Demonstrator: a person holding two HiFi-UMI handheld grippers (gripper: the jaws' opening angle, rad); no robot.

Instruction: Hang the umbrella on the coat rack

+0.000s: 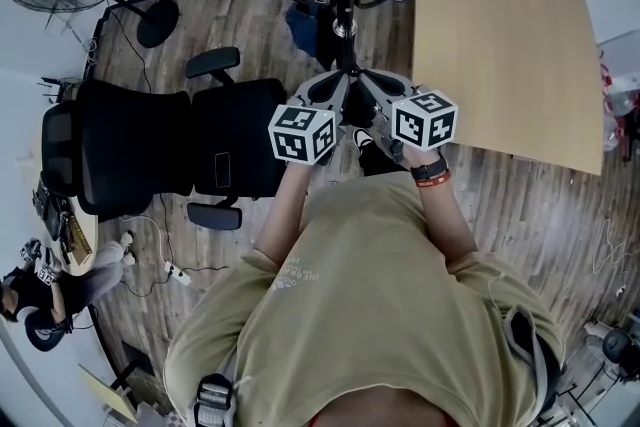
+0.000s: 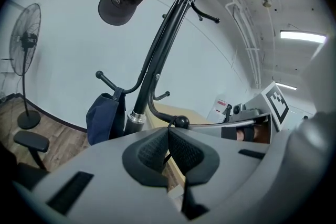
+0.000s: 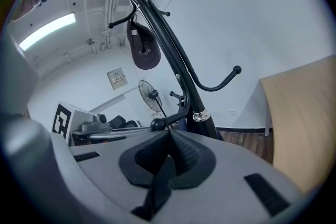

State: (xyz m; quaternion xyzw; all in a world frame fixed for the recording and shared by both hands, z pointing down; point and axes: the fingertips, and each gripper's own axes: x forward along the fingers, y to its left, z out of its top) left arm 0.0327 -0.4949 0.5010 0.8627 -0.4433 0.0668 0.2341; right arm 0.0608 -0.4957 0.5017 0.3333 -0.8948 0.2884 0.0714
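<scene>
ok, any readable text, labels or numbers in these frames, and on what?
No text can be read in any view.
Wall notice: print too small to read.
Red and white wall label: blurred.
Pale print on the person's shirt: too small.
White tag inside the cap: illegible.
Marker cubes: square patterns only, no letters or numbers.

Bright, even light from ceiling strip lights (image 2: pixel 302 35); fisheye curves edges, corners black.
</scene>
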